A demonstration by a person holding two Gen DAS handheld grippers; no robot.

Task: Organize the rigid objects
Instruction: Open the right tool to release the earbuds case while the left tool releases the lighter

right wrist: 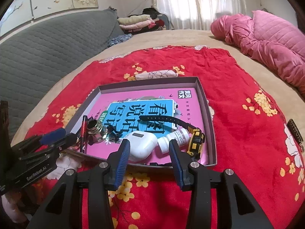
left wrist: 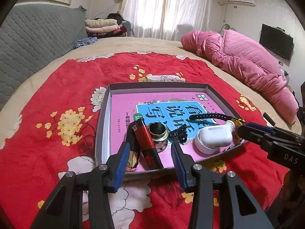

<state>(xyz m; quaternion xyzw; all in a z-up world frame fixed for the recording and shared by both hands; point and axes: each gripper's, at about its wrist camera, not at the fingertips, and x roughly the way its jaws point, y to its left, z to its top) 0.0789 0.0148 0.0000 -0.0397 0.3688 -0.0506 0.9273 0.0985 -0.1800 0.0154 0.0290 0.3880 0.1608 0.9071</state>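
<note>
A shallow grey box (left wrist: pixel 158 84) (right wrist: pixel 211 114) lies on the red flowered blanket, with a pink book as its floor. In its near part lie a red and black tube (left wrist: pixel 146 140), a metal ring fitting (left wrist: pixel 158 131) (right wrist: pixel 94 127), a black clip (left wrist: pixel 180 132), a white earbud case (left wrist: pixel 213 136) (right wrist: pixel 142 146), a white pill bottle (right wrist: pixel 175 137) and a yellow-black watch (right wrist: pixel 196 142). My left gripper (left wrist: pixel 150 148) is open over the box's near left edge, above the tube, pads clear of it. My right gripper (right wrist: pixel 149 145) is open at the near right edge, around the case without pressing it.
A rumpled pink quilt (left wrist: pixel 244 61) fills the bed's far right. A grey padded headboard (left wrist: pixel 34 38) runs along the left, with folded clothes (left wrist: pixel 101 25) behind it. A folded floral cloth (left wrist: pixel 165 78) sits just beyond the box. A small dark bar (right wrist: pixel 295 132) lies on the blanket at right.
</note>
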